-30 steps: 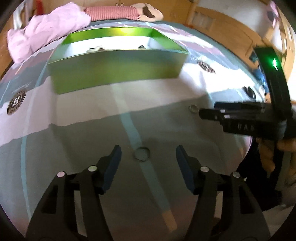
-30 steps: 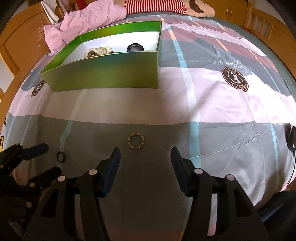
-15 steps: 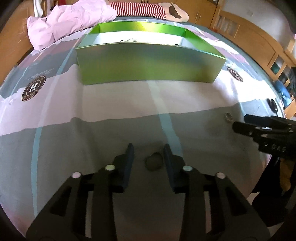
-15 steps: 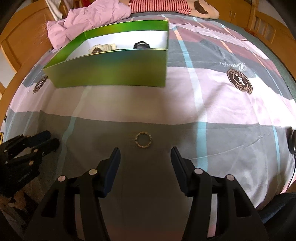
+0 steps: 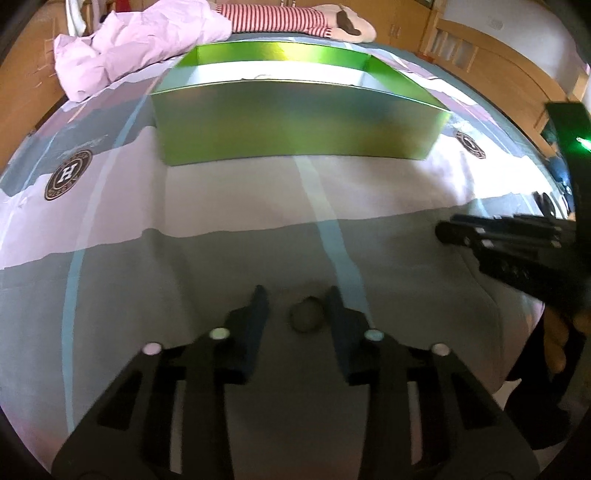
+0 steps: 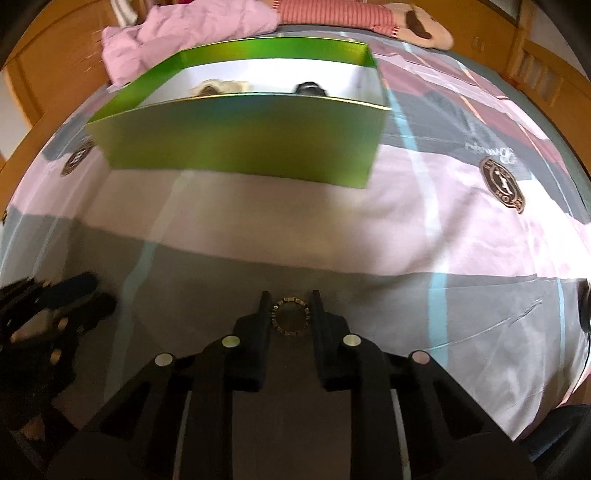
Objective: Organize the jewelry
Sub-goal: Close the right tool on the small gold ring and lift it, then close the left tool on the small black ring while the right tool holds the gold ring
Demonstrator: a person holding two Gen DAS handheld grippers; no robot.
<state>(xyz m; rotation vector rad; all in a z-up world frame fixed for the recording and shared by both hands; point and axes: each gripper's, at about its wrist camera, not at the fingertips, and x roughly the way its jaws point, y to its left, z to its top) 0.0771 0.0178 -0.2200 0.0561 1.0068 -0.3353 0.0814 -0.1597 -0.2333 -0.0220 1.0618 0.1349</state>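
A green box (image 5: 295, 122) stands on the bed sheet; it also shows in the right wrist view (image 6: 240, 144), with jewelry inside. My left gripper (image 5: 297, 306) sits low on the grey part of the sheet, its jaws partly closed around a dark ring (image 5: 306, 319) with small gaps on both sides. My right gripper (image 6: 290, 308) is closed on a studded gold ring (image 6: 290, 321), both pads touching its sides. The right gripper also shows at the right of the left wrist view (image 5: 480, 236), and the left gripper at the left of the right wrist view (image 6: 66, 299).
A pink crumpled cloth (image 5: 136, 44) and a striped plush toy (image 5: 291, 16) lie behind the box. Wooden furniture (image 5: 491, 55) surrounds the bed. A dark object (image 6: 585, 310) lies at the sheet's right edge.
My right gripper moved forward and shut on the gold ring. My left gripper stayed around the dark ring with its jaws narrowed. Both views drew closer to the box.
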